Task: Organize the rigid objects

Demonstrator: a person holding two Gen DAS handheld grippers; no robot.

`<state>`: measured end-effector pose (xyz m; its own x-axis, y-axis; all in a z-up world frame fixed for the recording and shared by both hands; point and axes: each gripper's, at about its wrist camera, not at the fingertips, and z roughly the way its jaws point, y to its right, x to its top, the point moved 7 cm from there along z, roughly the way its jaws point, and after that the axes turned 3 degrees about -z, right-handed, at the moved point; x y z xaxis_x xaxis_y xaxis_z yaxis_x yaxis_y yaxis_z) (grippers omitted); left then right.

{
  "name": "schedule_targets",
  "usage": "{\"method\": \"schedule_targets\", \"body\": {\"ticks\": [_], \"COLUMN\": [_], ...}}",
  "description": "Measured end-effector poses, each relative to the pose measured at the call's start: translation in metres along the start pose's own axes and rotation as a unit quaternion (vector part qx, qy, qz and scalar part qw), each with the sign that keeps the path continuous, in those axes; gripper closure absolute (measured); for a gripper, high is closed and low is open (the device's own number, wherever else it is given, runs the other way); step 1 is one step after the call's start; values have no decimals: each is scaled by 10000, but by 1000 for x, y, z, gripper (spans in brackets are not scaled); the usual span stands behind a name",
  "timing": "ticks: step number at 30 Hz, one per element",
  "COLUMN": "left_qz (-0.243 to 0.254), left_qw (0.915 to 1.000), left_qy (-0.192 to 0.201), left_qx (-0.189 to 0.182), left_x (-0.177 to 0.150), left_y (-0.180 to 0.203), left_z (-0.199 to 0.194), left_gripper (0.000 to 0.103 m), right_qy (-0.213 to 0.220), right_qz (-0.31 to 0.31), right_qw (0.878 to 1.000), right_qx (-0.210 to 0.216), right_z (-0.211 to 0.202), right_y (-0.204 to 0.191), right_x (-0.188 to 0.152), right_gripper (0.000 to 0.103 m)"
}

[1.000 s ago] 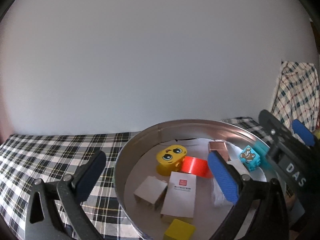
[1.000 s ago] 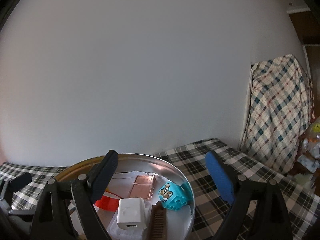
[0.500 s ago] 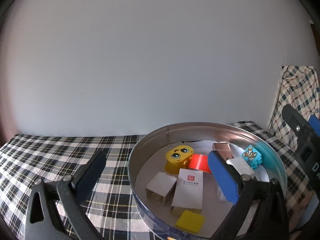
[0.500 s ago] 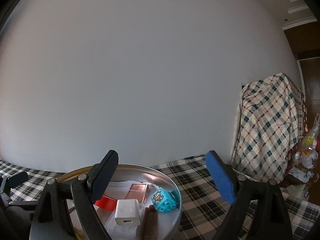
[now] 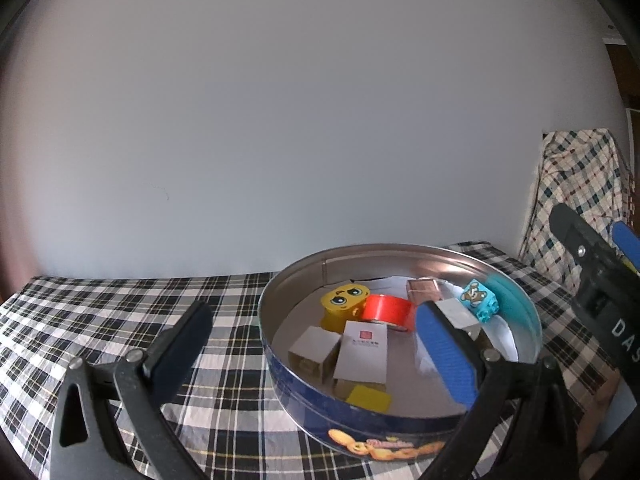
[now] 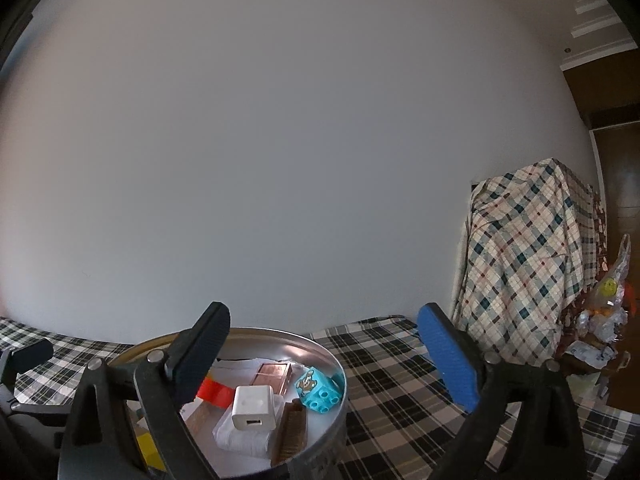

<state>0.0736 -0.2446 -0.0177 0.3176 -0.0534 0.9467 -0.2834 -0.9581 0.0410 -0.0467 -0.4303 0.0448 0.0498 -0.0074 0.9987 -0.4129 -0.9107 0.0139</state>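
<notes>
A: Looking through your left view, your left gripper [image 5: 312,352] is spread wide and holds nothing; why hang back from the tin [image 5: 304,396]?

B: Likely because the blocks [image 5: 345,304], tape [image 5: 388,312] and boxes [image 5: 362,350] sit gathered inside it.

A: And your right view?

B: Your right gripper [image 6: 332,356] gapes too, empty, above the charger [image 6: 253,407] and blue brick [image 6: 318,388] in the tin, probably finished.

The right gripper [image 6: 328,356] gapes empty above the round tin [image 6: 340,376], where a white charger [image 6: 254,407] lies beside a turquoise block [image 6: 320,390].
</notes>
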Motion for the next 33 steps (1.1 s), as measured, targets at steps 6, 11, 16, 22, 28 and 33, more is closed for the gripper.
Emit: {"method": "schedule_targets", "body": {"ticks": [6,11,16,22,28,33], "left_qz": [40,-18,-9,42,44,44], "left_qw": [10000,10000,9999,9998,9998,9998], "left_qy": [55,84,144,175,211,214], "left_qx": [-35,-27,-20,-44,-4,19], "left_x": [-2,-4,-5,-5,-4,-4], "left_y": [-1,-3,-2,1,3,1], "left_z": [-9,-16,-23,-26,-28,-28], "left_gripper": [0,0,0,0,0,0], "right_qy": [96,232,277,330,452,627], "right_qz": [58,50,212,201,130,225], "right_qw": [9999,9996,9992,9990,9987,9974], "right_qx": [-86,-144,-216,-210,-209,-277], "right_z": [-21,-36,-42,-44,-49,-59], "right_y": [4,7,15,15,12,17], "right_x": [1,5,6,7,9,12], "right_gripper": [4,4,3,3,3,1]}}
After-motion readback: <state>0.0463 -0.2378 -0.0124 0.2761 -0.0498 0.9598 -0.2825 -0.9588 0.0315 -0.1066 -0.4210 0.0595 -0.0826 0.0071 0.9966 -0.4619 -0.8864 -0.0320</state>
